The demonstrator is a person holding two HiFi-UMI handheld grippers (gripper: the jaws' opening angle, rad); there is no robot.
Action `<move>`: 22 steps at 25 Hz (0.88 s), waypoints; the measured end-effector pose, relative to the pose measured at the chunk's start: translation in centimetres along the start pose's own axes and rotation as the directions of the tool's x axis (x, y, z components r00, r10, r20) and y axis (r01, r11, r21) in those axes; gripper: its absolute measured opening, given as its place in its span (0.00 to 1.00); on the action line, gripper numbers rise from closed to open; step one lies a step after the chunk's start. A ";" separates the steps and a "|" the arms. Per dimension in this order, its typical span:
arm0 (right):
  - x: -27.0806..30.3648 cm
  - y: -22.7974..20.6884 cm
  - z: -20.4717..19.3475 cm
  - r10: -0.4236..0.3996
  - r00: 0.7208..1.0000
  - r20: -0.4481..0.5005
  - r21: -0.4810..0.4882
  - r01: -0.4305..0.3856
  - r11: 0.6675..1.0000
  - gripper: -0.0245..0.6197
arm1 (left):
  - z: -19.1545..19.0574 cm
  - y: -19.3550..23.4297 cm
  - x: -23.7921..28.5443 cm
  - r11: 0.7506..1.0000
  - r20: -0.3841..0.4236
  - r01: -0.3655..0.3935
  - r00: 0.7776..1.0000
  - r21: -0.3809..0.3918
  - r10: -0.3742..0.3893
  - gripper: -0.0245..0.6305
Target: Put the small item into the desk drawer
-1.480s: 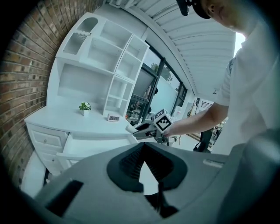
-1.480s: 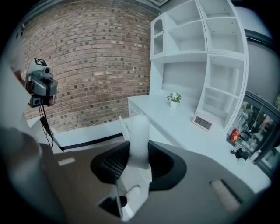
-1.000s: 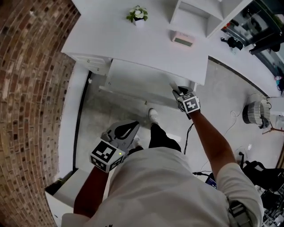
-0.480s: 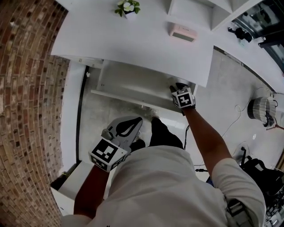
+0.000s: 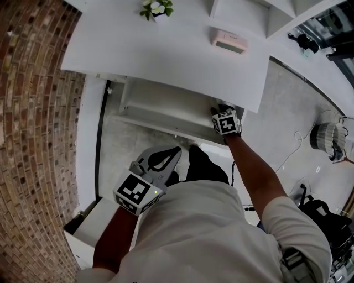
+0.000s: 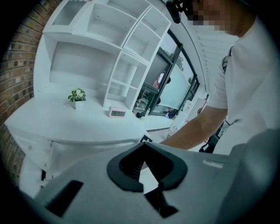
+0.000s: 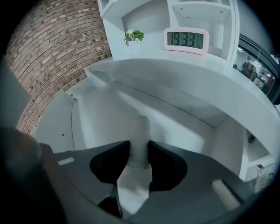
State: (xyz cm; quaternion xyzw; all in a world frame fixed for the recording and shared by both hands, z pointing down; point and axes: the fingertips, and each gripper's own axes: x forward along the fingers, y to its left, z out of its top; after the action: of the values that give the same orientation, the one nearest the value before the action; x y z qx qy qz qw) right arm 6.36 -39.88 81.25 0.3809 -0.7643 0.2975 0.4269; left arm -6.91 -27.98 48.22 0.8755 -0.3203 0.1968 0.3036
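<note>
Apparently one small item point(image 7: 140, 135), one drawer point(image 7: 98, 116).

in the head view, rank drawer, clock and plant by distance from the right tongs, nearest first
1. Drawer, directly under the right tongs, whose jaws have just been opening with the white item between them.
2. Clock, on the desktop beyond.
3. Plant, desktop's far left.
</note>
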 end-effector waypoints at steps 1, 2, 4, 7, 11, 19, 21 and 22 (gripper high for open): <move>0.1 -0.1 0.0 -0.002 1.000 -0.003 0.004 0.002 1.000 0.27 | 0.1 0.1 0.1 1.000 -0.001 -0.001 1.000 -0.001 0.001 0.05; 0.1 -0.3 -0.1 -0.004 1.000 -0.005 0.008 0.004 1.000 0.27 | 0.1 0.1 0.1 1.000 -0.001 -0.001 1.000 -0.001 0.001 0.05; 0.3 -0.3 0.0 -0.001 1.000 -0.004 0.015 0.001 1.000 0.29 | 0.3 0.2 0.1 1.000 -0.001 -0.002 1.000 0.000 0.002 0.05; 0.4 -0.3 0.0 0.008 1.000 -0.001 0.024 -0.008 1.000 0.31 | 0.4 0.2 0.2 1.000 -0.002 -0.001 1.000 0.000 0.001 0.05; 0.2 -0.3 0.0 0.007 1.000 -0.012 0.031 -0.007 0.999 0.33 | 0.3 0.2 0.0 1.000 -0.002 0.004 1.000 0.004 -0.004 0.05; -1.4 -0.1 0.3 -0.017 1.000 0.008 0.033 0.017 0.999 0.32 | 0.3 -0.7 -0.8 0.999 0.012 0.028 1.000 0.032 -0.029 0.05; -2.1 0.1 0.5 -0.024 0.999 0.021 0.030 0.024 0.999 0.32 | 0.3 -1.0 -1.3 0.999 0.018 0.035 0.999 0.042 -0.036 0.05; -2.5 0.2 0.7 -0.029 0.999 0.028 0.028 0.028 0.999 0.31 | 0.2 -1.1 -1.5 0.998 0.021 0.038 0.999 0.046 -0.039 0.05</move>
State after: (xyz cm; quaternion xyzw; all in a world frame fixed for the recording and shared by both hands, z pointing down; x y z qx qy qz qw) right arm 6.80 -39.47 78.70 0.4019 -0.7606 0.2963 0.4150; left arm -7.21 -26.77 46.75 0.8905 -0.3020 0.1884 0.2836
